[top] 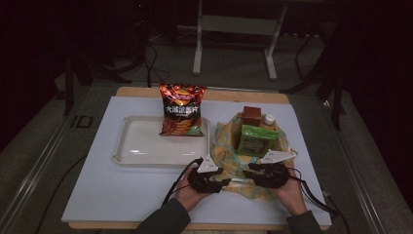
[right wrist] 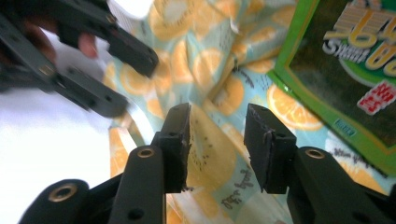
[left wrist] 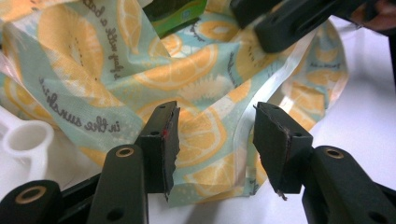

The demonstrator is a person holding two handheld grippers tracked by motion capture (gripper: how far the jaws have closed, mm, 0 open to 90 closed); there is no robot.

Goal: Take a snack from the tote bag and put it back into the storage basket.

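Fabric bag point(top: 229, 156) printed with orange and lemon slices on pale blue, lying open and rumpled on white worktop point(top: 112, 190), just right of shallow white tray point(top: 141, 146). Used as landmark for everything below.

Inside bag: green snack packet point(top: 255, 140) leaning at middle, brown box point(top: 252, 115) behind it, small bottle with white cap point(top: 269, 119) right of box. Left of bag, propped at far edge of tray: red crisp packet point(top: 181, 109), upright.

At near left corner of bag: left gripper point(top: 213, 181), held in person's left hand point(top: 192, 192), cable trailing toward near edge of worktop. Seen from left gripper view: left gripper point(left wrist: 215, 140) with jaws spread apart, a raised fold of bag cloth point(left wrist: 201, 135) and its pale strap standing between them, no pinch on it yet visible; whether pads touch cloth hard to tell. White tray corner point(left wrist: 25, 140) at left of that view, right gripper's black jaws point(left wrist: 289, 21) farther off over bag's upper edge.

At near right edge of bag: right gripper point(top: 258, 171), in person's right hand point(top: 291, 192), grey three-cornered plate on top. Seen from right gripper view: right gripper point(right wrist: 217, 140) with jaws likewise spread, a ridge of bag cloth point(right wrist: 212, 154) rising in gap, not clamped. Green snack packet point(right wrist: 355, 70) lying on cloth at right of that view, left gripper point(right wrist: 93, 60) blurred over bag's far side with fingers behind.

Both grippers low over near rim of bag, close together, bag flat against worktop beneath.
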